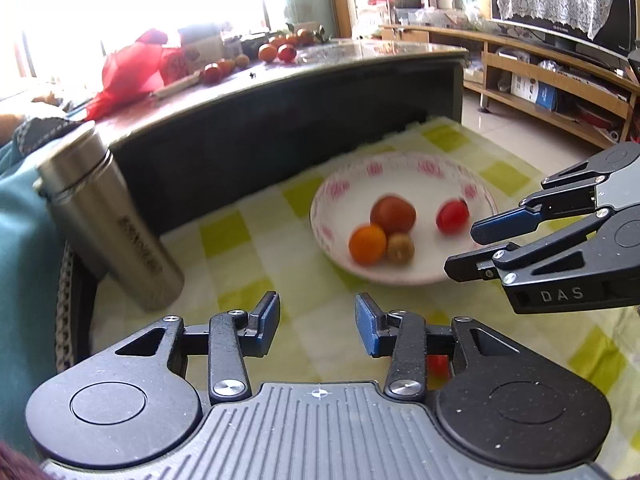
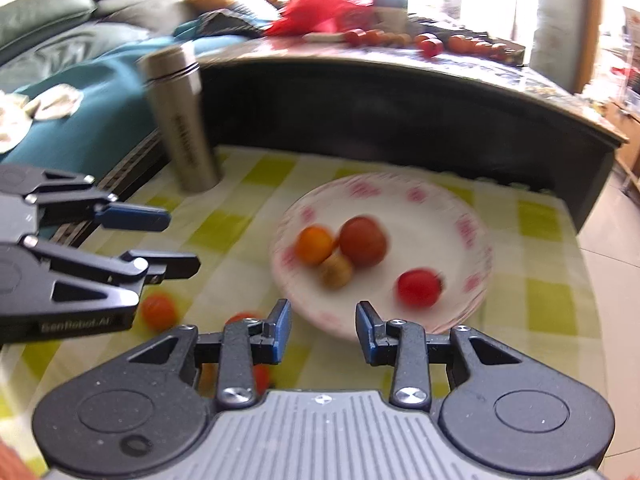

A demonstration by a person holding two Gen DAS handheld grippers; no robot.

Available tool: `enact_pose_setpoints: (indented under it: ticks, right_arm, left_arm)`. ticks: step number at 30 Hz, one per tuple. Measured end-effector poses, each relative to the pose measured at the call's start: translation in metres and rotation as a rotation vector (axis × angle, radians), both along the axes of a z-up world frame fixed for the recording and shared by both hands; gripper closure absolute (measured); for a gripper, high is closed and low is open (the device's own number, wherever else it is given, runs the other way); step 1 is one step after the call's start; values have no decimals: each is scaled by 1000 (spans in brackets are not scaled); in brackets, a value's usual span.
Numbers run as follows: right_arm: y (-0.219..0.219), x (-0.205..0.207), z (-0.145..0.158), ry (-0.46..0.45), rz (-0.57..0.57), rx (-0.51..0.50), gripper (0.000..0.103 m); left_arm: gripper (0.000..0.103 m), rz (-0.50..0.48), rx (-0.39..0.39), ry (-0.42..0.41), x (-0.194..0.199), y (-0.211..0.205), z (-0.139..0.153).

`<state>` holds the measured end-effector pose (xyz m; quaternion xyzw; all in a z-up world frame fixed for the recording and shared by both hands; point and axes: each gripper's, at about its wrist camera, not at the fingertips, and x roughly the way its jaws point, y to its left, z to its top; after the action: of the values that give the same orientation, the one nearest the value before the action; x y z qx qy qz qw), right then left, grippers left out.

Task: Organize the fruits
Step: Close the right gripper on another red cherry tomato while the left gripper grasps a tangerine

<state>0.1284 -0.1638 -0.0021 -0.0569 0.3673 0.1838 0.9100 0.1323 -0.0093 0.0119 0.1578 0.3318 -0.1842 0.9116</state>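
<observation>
At far left of the left wrist view stood the steel flask [image 1: 108, 220], upright on the green-checked cloth [image 1: 248, 236] and well clear of the action, parked there out of the way, I'd say. Bottom centre, the left gripper [image 1: 318, 326] was spread wide and holding nothing, hovering over bare cloth short of the bowl. A sliver of red fruit [image 1: 438, 364] peeked out under its right finger, too hidden to name.

Centre right sat the white bowl with pink markings [image 1: 340, 196], already collecting: a large red-brown fruit [image 1: 393, 215], an orange citrus [image 1: 367, 244] touching it, a small brownish fruit [image 1: 400, 249] tucked against both, and a red tomato-like fruit [image 1: 452, 216] on its own, blurred.

Right edge, the right gripper [image 1: 464, 248] reached in over the bowl's rim, jaws apart and empty.

In the right wrist view, loose fruit lay on the cloth at lower left: a small orange one [image 2: 159, 311] and a red one [image 2: 244, 316] just beside the bowl, likely the next pickups
</observation>
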Motion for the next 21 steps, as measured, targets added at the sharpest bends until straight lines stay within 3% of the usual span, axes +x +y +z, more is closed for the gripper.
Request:
enact_pose_setpoints:
  ticks: [10, 21]
  right_arm:
    - [18, -24, -17, 53, 97, -44, 62]
    - [27, -22, -31, 82, 157, -74, 61]
  left_arm:
    - [51, 2, 26, 59, -30, 22, -11]
    - [51, -1, 45, 89, -26, 24, -33]
